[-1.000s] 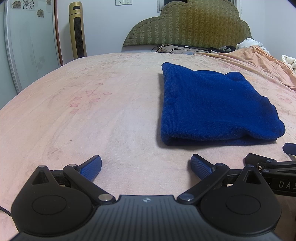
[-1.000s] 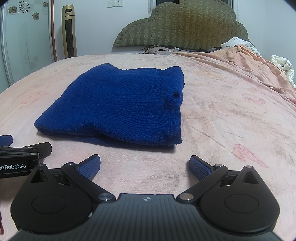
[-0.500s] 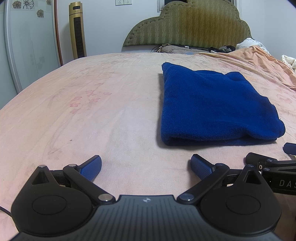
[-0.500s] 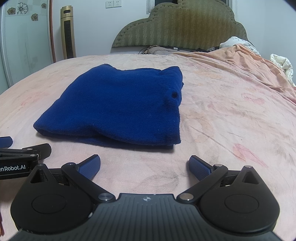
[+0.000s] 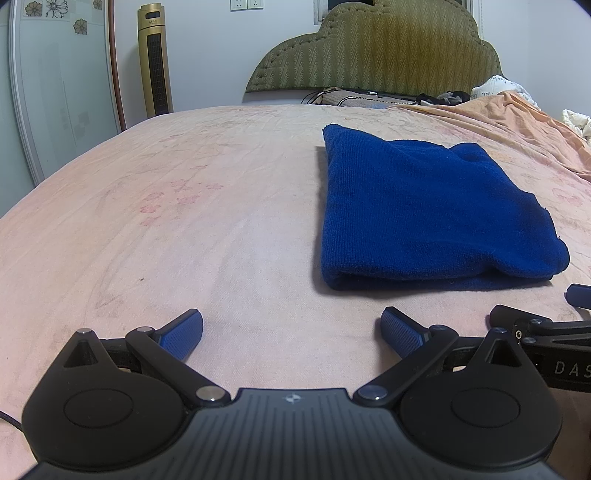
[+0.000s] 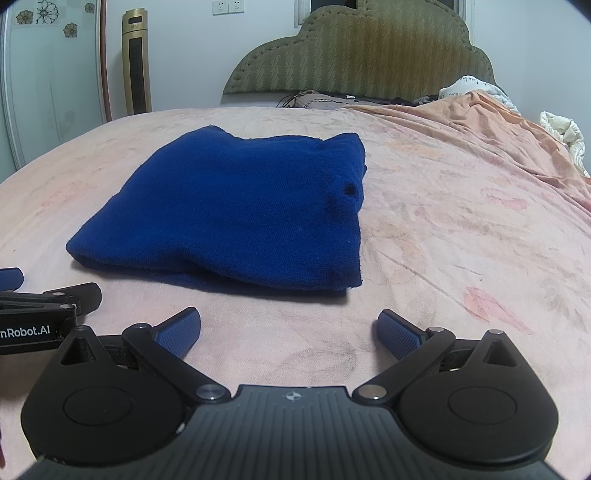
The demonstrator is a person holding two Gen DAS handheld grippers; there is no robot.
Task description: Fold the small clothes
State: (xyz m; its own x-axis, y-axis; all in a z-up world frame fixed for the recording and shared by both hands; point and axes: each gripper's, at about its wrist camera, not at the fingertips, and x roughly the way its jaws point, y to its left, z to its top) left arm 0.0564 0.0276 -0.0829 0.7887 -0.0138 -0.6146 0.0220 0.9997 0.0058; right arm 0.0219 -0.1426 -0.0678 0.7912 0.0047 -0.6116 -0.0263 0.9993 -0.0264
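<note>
Folded blue garment (image 6: 240, 214) on bed (image 6: 443, 229), left tongs (image 5: 291, 328), right tongs (image 6: 288, 326) both released, empty

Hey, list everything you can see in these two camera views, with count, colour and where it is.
garment: 1, dark blue, folded flat on the bed ahead of both grippers
bed sheet: 1, pale pink with faint flowers, covers the bed
blanket: 1, orange, bunched along the bed's right side
headboard: 1, olive green, at the far end of the bed
tower fan: 1, gold, by the wall at far left
wall sockets: 2, white, on the far wall
clutter: several items, dark and grey, below the headboard, too small to tell
left gripper: 1, black with blue pads, open, empty, low over the sheet
right gripper: 1, black with blue pads, open, empty, low over the sheet
</note>
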